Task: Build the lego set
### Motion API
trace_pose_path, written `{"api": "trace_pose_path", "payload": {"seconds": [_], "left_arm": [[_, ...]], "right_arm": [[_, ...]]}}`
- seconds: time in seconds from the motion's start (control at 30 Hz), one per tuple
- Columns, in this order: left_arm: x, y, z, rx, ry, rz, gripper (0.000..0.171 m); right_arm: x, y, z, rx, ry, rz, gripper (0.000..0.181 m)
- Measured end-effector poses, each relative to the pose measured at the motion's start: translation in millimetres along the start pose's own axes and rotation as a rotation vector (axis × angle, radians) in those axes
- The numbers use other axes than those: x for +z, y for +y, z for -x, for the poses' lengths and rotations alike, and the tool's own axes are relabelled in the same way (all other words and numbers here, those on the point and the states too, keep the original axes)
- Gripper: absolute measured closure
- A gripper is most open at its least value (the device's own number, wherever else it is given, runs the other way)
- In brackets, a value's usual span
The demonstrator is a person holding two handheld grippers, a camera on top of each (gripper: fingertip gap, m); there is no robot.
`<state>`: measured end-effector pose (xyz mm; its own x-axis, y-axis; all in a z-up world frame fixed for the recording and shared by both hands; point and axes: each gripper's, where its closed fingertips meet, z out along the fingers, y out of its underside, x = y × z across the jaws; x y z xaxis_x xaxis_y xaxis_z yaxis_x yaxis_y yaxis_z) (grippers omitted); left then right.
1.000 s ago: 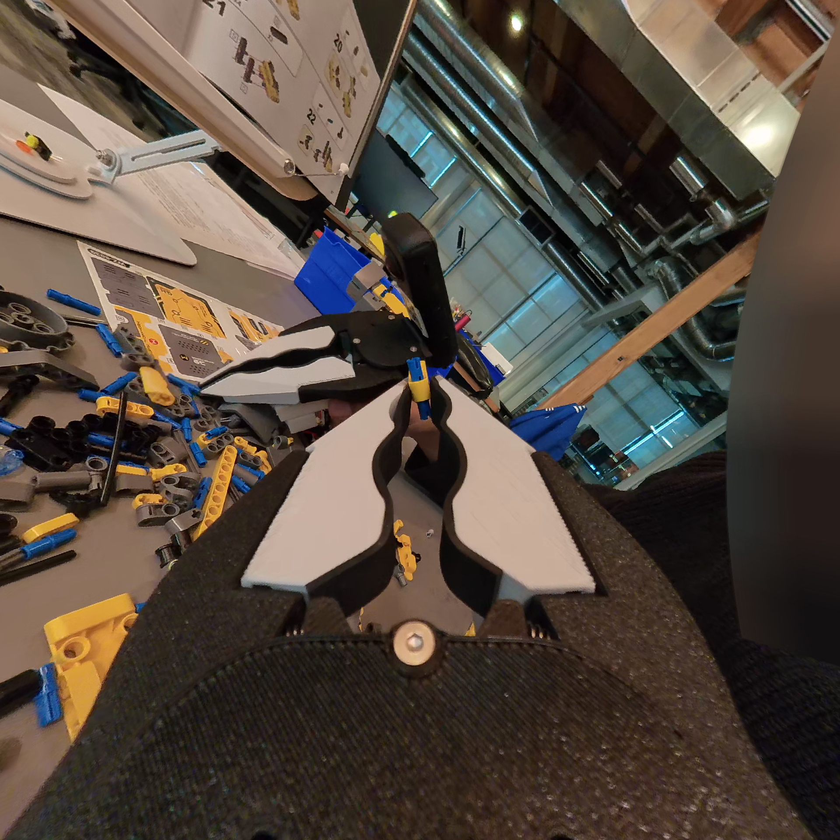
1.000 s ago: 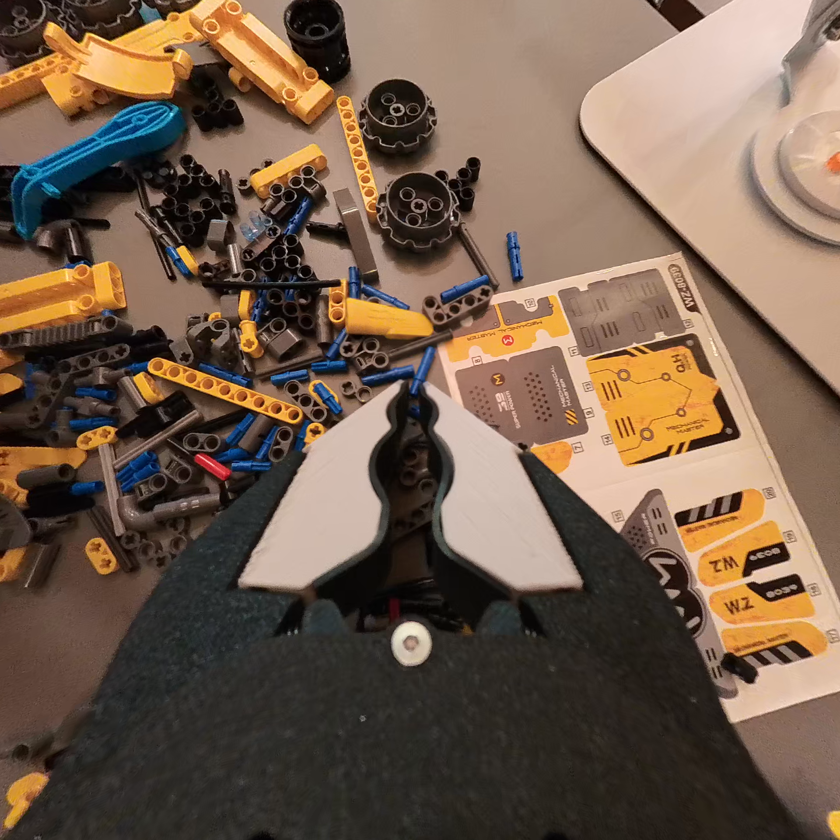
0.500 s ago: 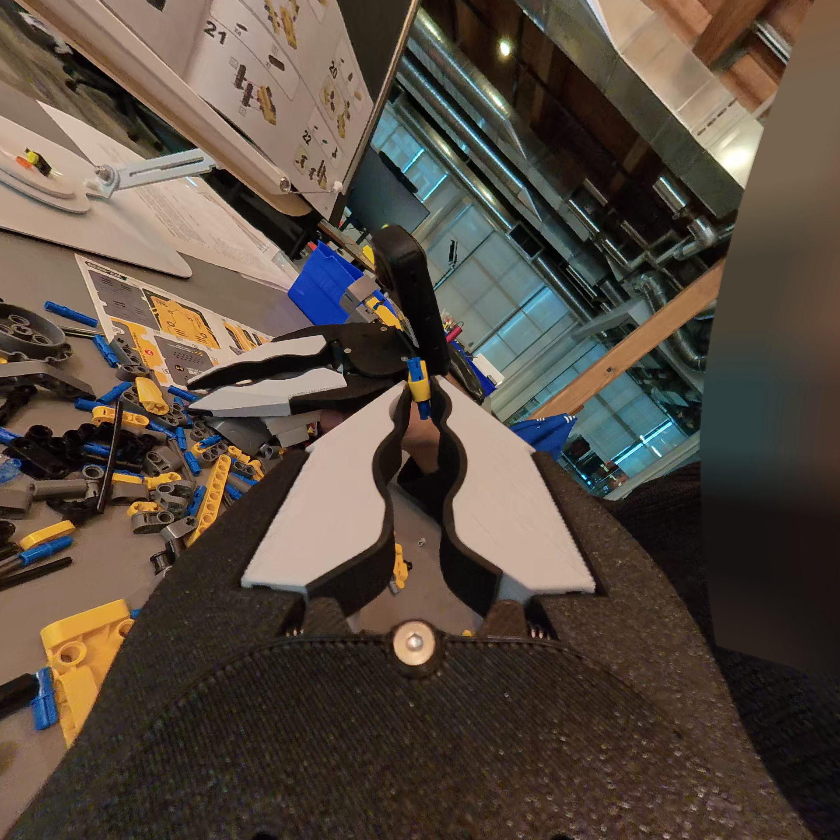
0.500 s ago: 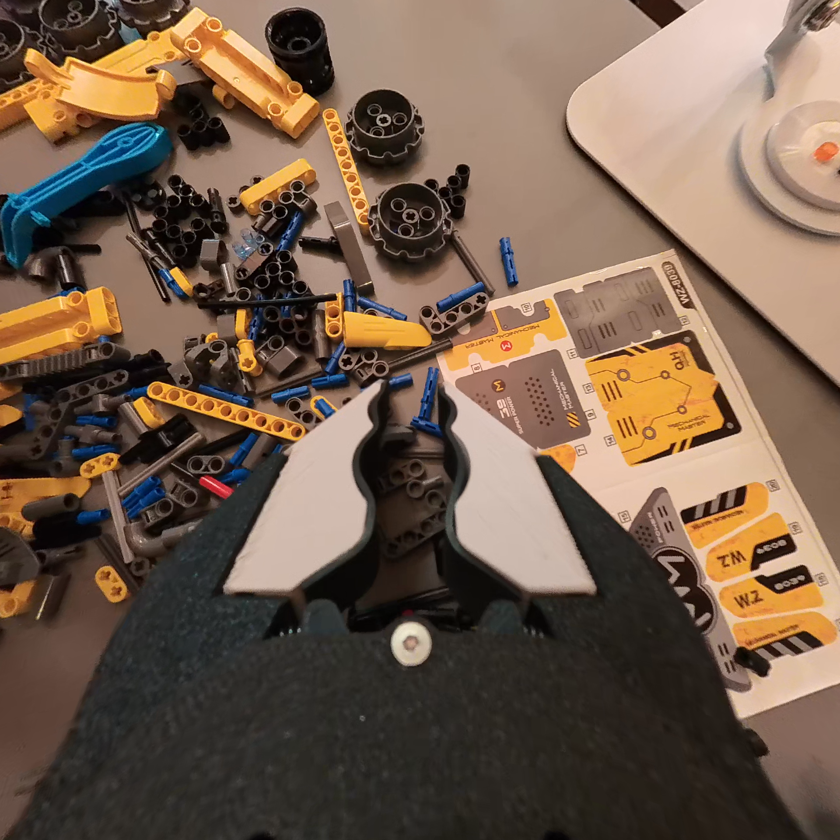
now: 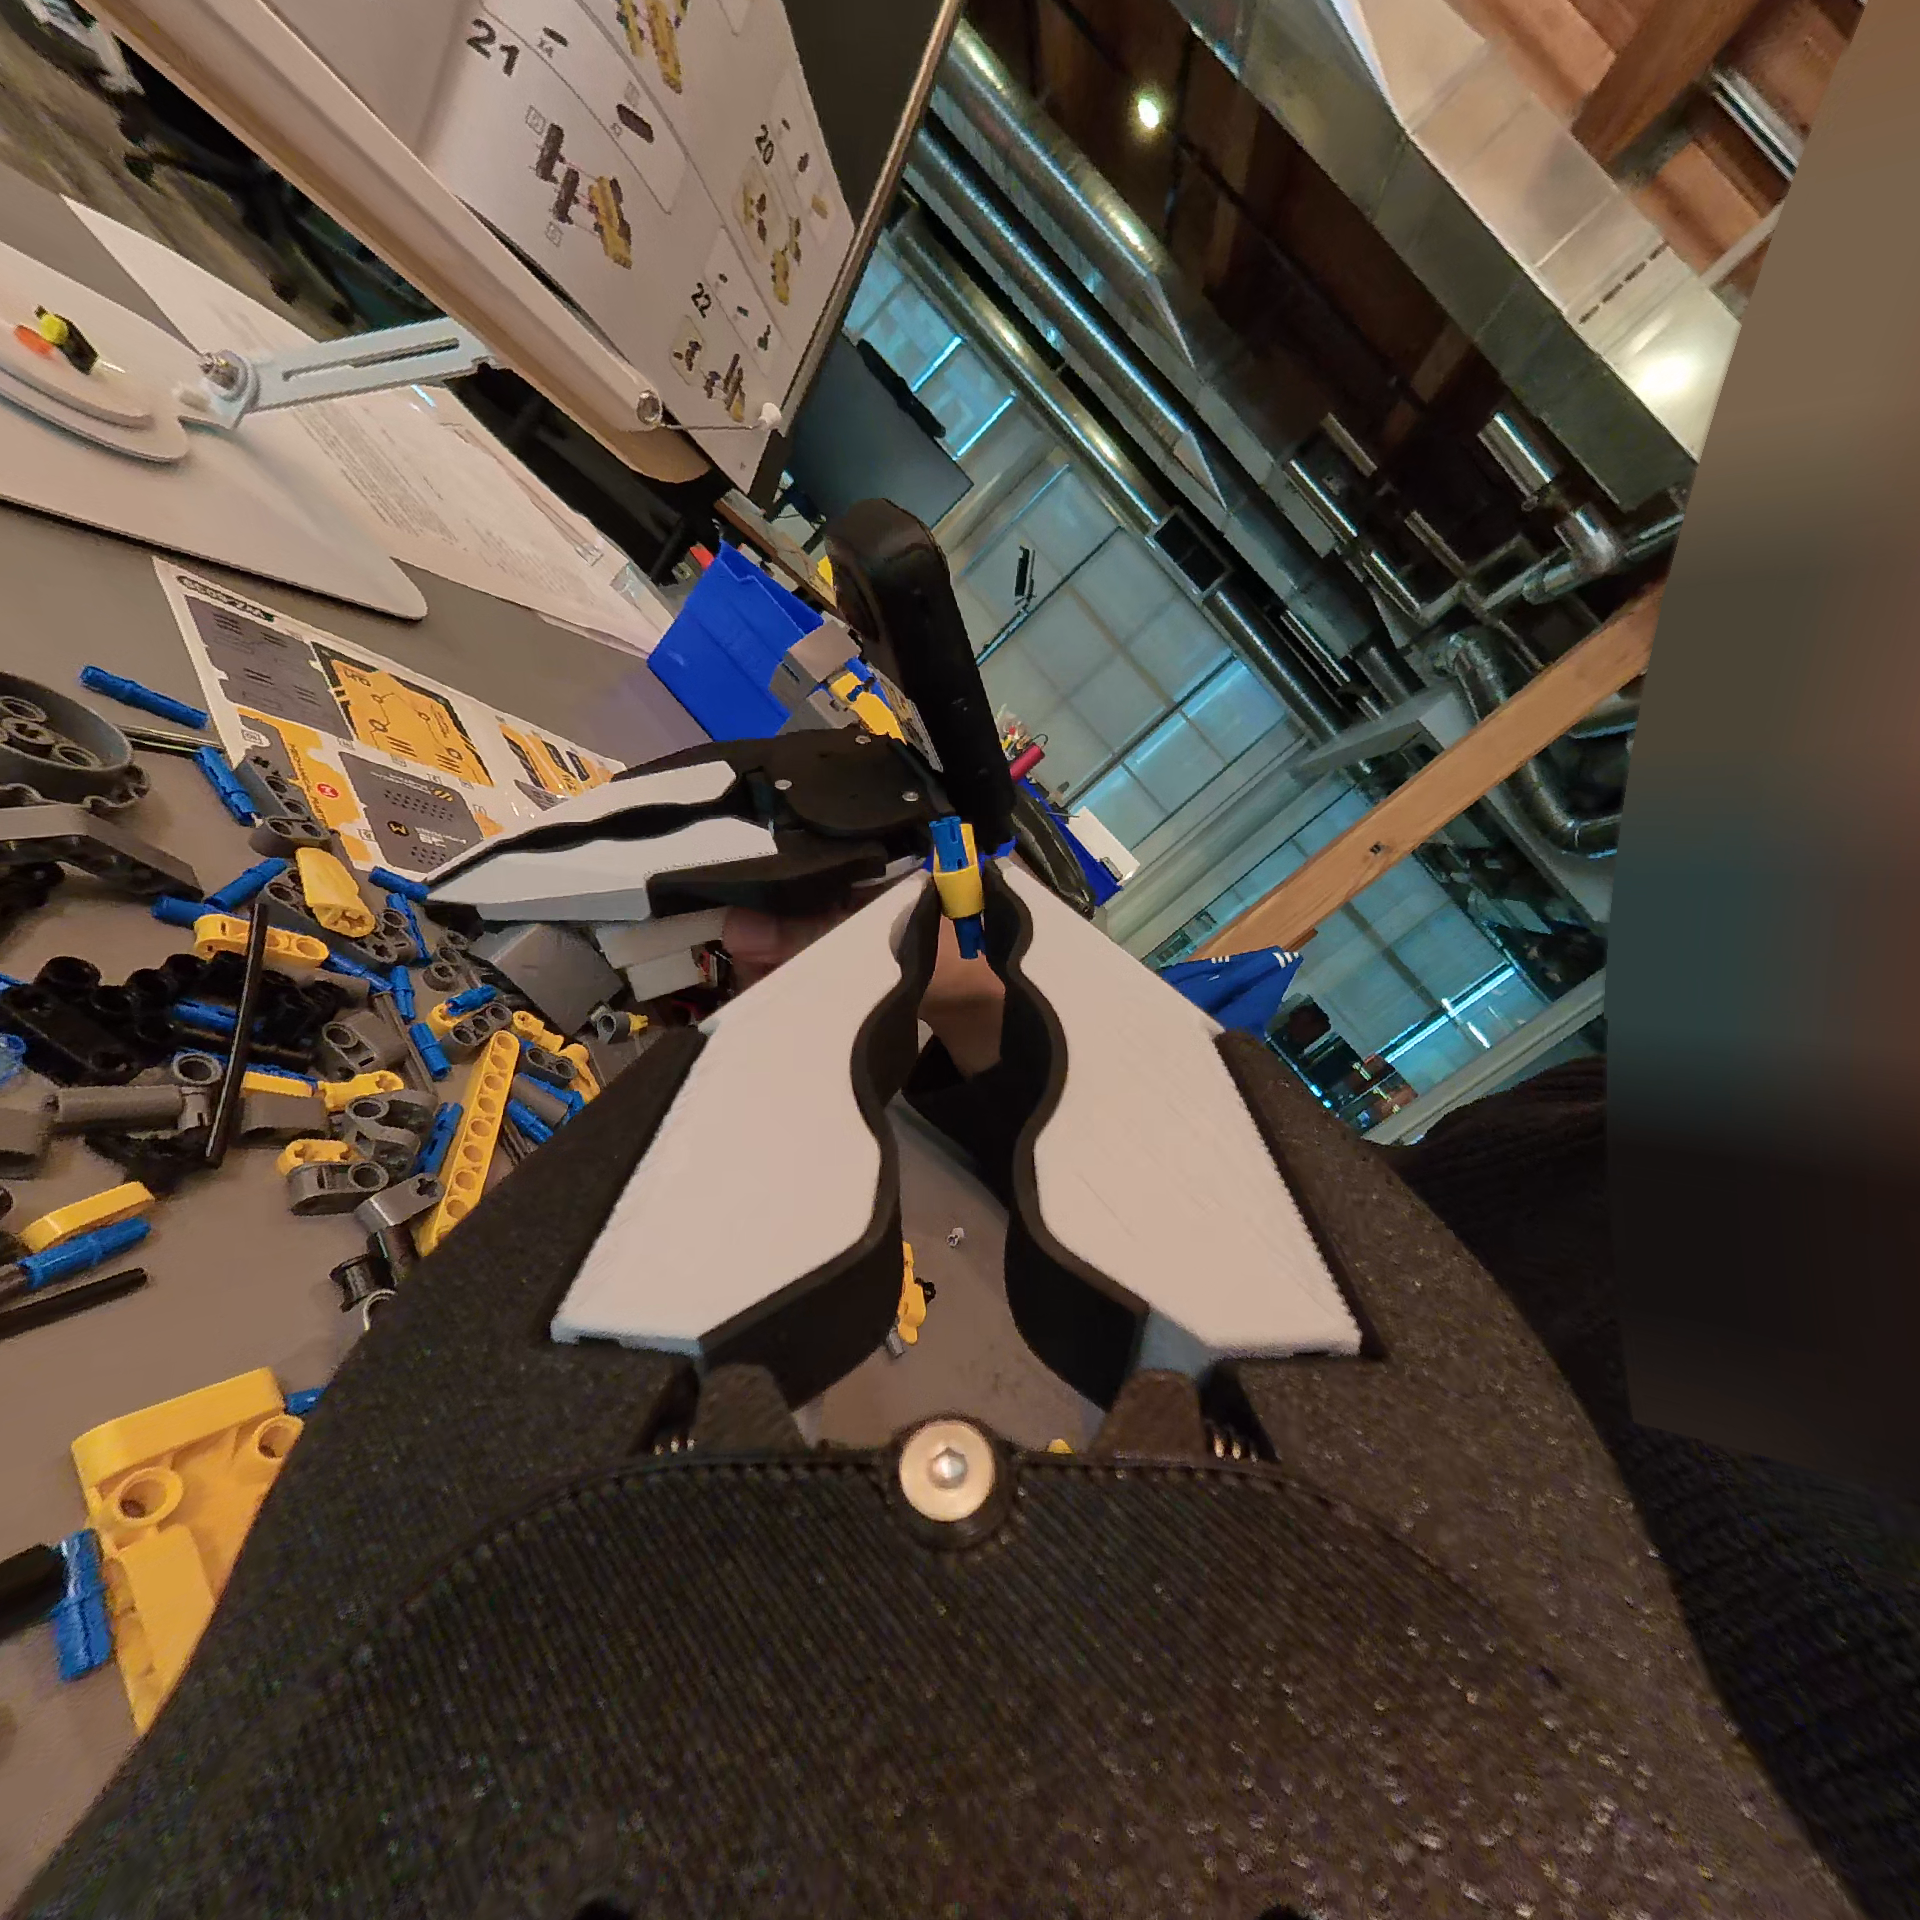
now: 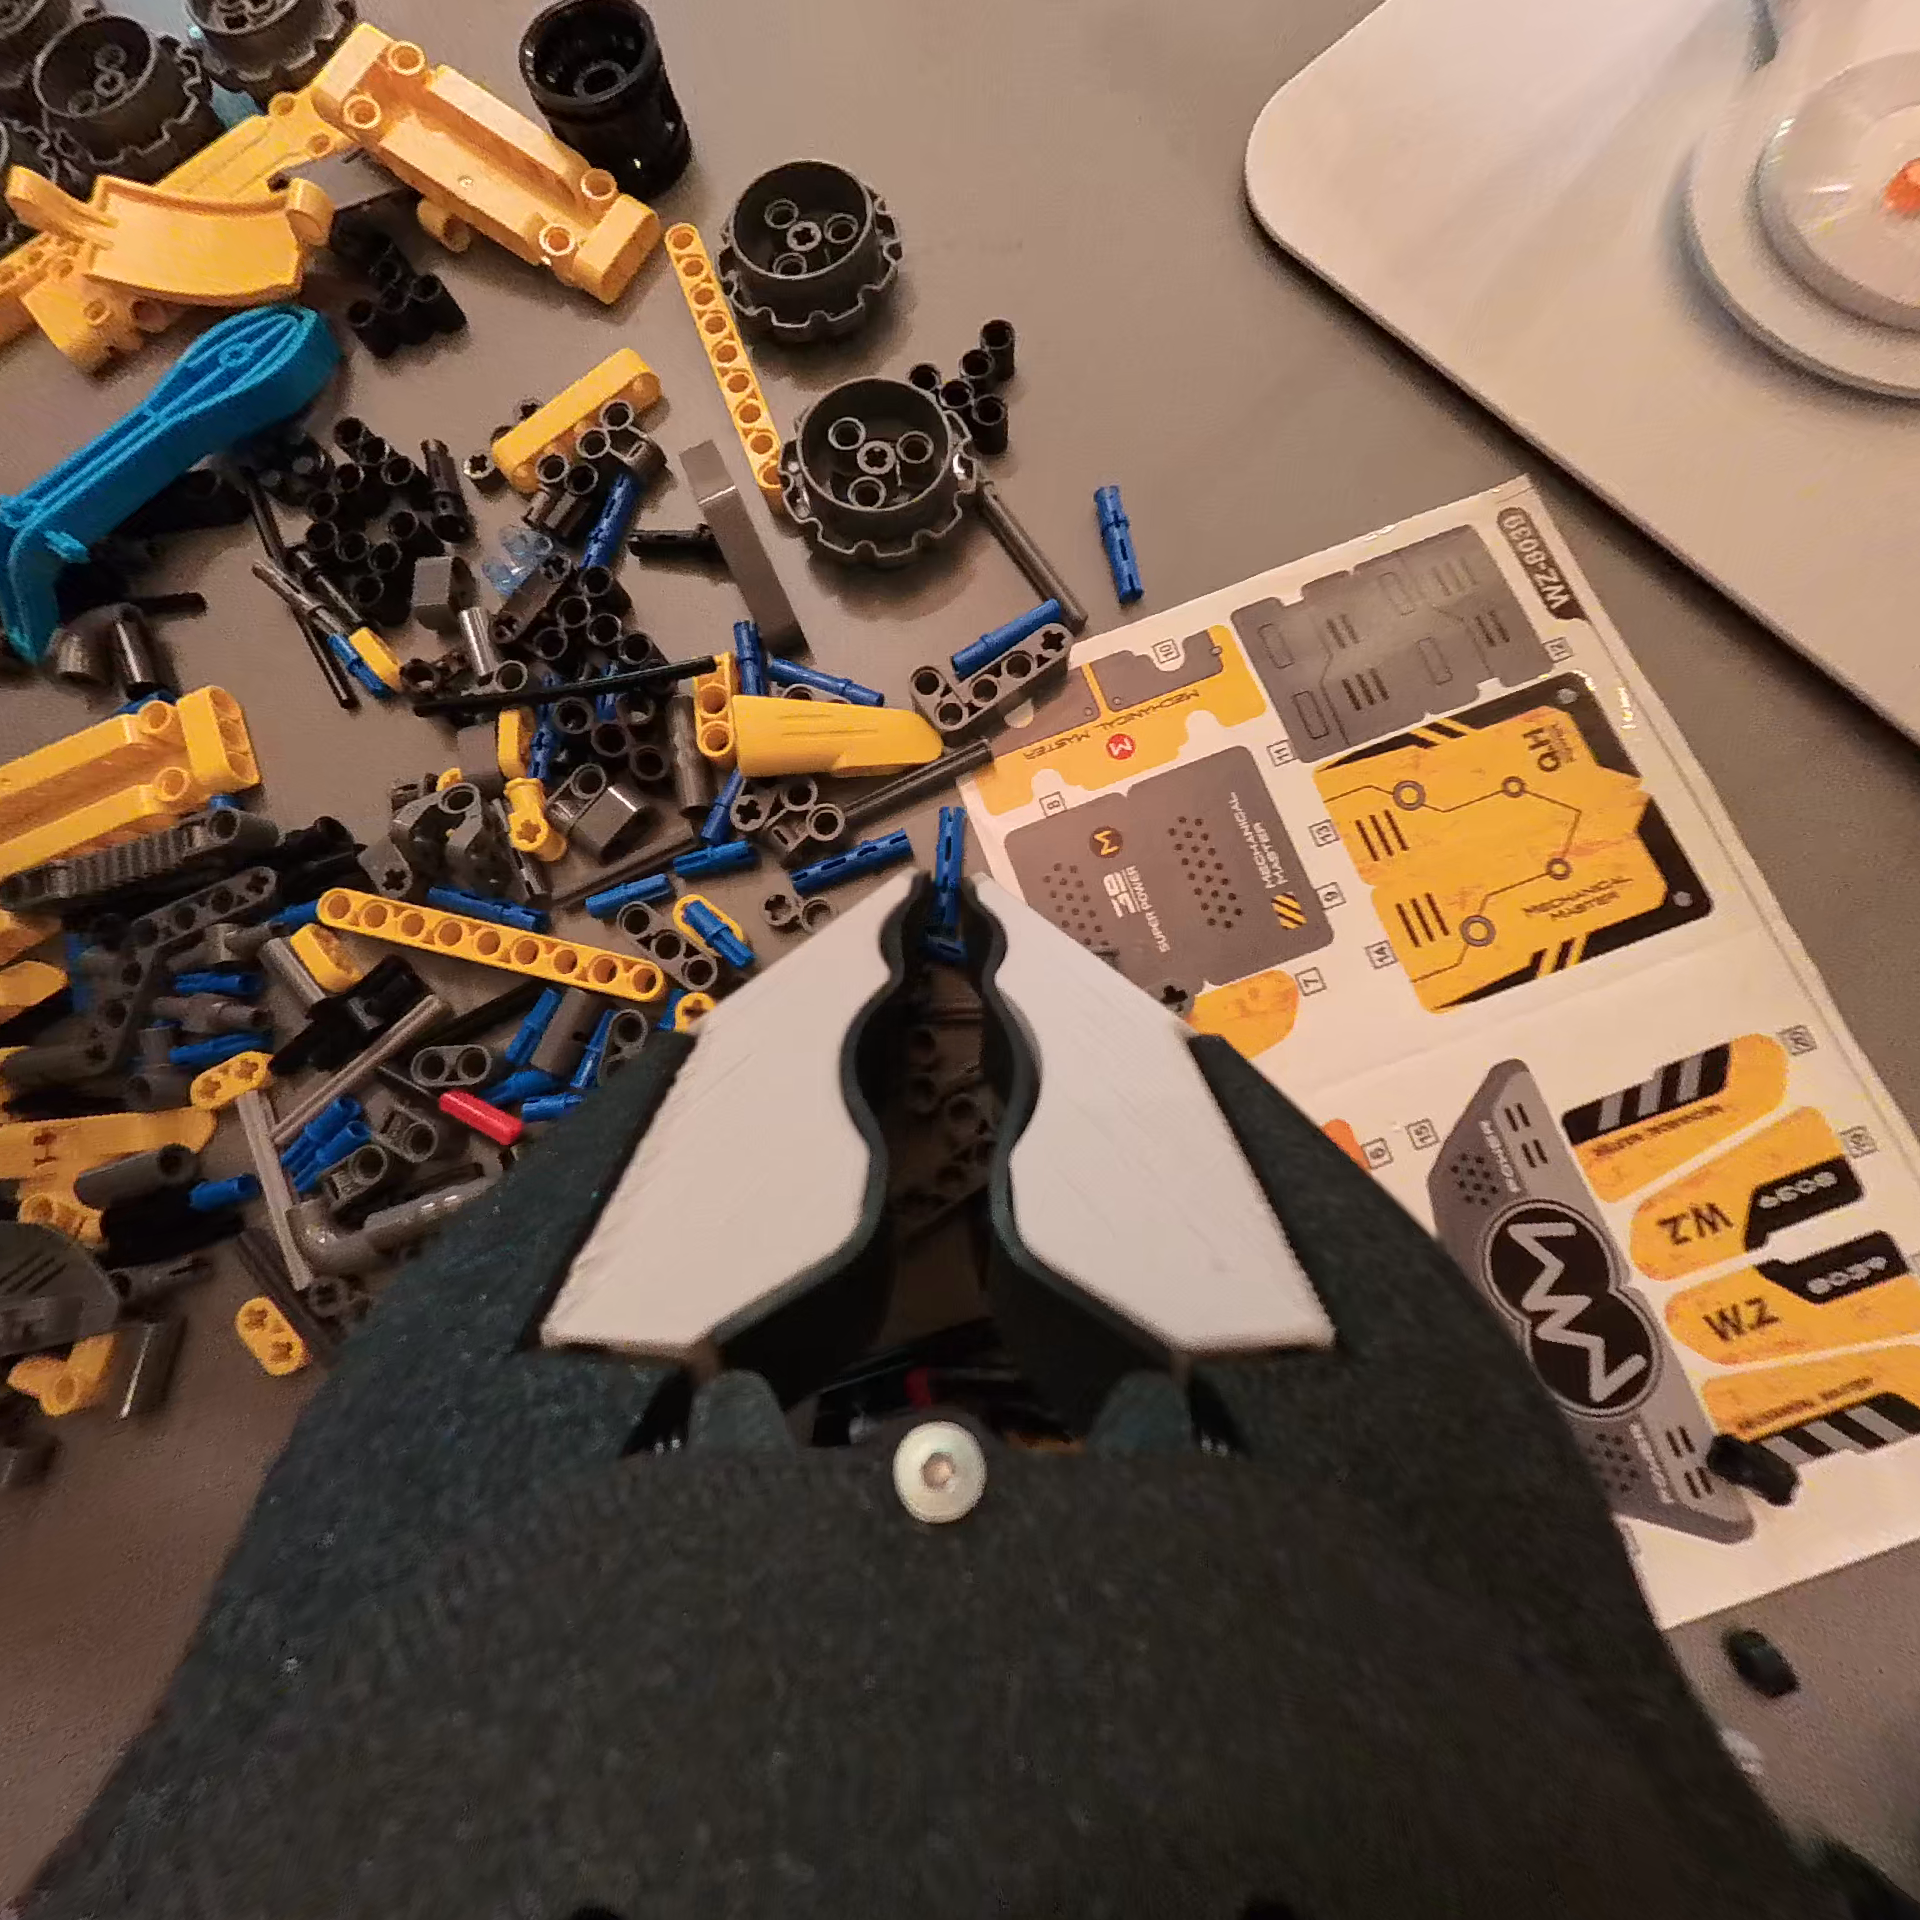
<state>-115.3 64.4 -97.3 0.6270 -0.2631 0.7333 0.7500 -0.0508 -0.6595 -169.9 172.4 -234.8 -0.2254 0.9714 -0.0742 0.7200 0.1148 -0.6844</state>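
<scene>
Half a second ago the right gripper (image 6: 943,904) gaped over the pile; now its fingers pinch a blue pin (image 6: 948,868) beside the sticker sheet (image 6: 1455,831). Left gripper (image 5: 958,896) holds aloft, clear of the counter (image 5: 520,644), a yellow-and-blue connector (image 5: 956,878), probably to receive the pin.

The left wrist view is tilting up from low beside the table; the right is looking steeply down, close. Both are catching the sticker sheet (image 5: 416,748) (image 6: 1455,883).

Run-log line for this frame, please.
left gripper: shut on yellow-blue piece, raised | right gripper: shut on blue pin, over parts pile
</scene>
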Motion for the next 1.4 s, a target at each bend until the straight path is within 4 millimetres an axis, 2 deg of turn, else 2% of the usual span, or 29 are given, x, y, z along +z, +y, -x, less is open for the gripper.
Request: {"api": "trace_pose_path", "payload": {"seconds": [0.2, 0.27, 0.37, 0.43, 0.57, 0.7, 0.77, 0.9, 1.03, 1.13, 1.2, 1.3, 1.4], "left_arm": [[1, 1, 9, 0.050, -0.069, -0.007, 0.166], [-2, -4, 12, 0.052, -0.091, -0.035, 0.166], [-9, -17, 17, 0.037, -0.117, -0.106, 0.166], [-13, -22, 19, 0.003, -0.101, -0.134, 0.166], [-14, -23, 19, -0.210, 0.006, -0.159, 0.167], [-9, -15, 18, -0.264, 0.036, -0.130, 0.167], [-4, -8, 16, -0.261, 0.038, -0.102, 0.167], [-1, -4, 18, -0.336, 0.069, -0.100, 0.168], [0, -5, 10, -0.338, 0.109, -0.093, 0.167], [4, 2, 7, -0.235, 0.078, -0.049, 0.167], [8, 12, -2, -0.203, 0.073, -0.018, 0.166], [15, 42, -24, -0.195, 0.072, 0.028, 0.167], [27, 92, -45, -0.203, 0.052, 0.128, 0.167]], "right_arm": [[0, -3, -2, -0.076, 0.057, -0.013, 0.176], [-8, -15, 4, -0.110, 0.053, -0.090, 0.176], [-35, -36, 32, -0.122, -0.029, -0.247, 0.177], [-53, -43, 56, -0.083, -0.115, -0.311, 0.177], [-79, -51, 101, 0.017, -0.297, -0.397, 0.177], [-97, -55, 124, 0.146, -0.432, -0.493, 0.176], [-102, -56, 128, 0.221, -0.487, -0.531, 0.177], [-106, -56, 121, 0.333, -0.536, -0.573, 0.177], [-108, -53, 116, 0.323, -0.520, -0.568, 0.177], [-112, -38, 106, 0.249, -0.388, -0.547, 0.176], [-119, -16, 103, 0.203, -0.296, -0.510, 0.177], [-130, 39, 98, 0.177, -0.165, -0.371, 0.176], [-152, 103, 97, 0.234, -0.084, -0.232, 0.176]]}}
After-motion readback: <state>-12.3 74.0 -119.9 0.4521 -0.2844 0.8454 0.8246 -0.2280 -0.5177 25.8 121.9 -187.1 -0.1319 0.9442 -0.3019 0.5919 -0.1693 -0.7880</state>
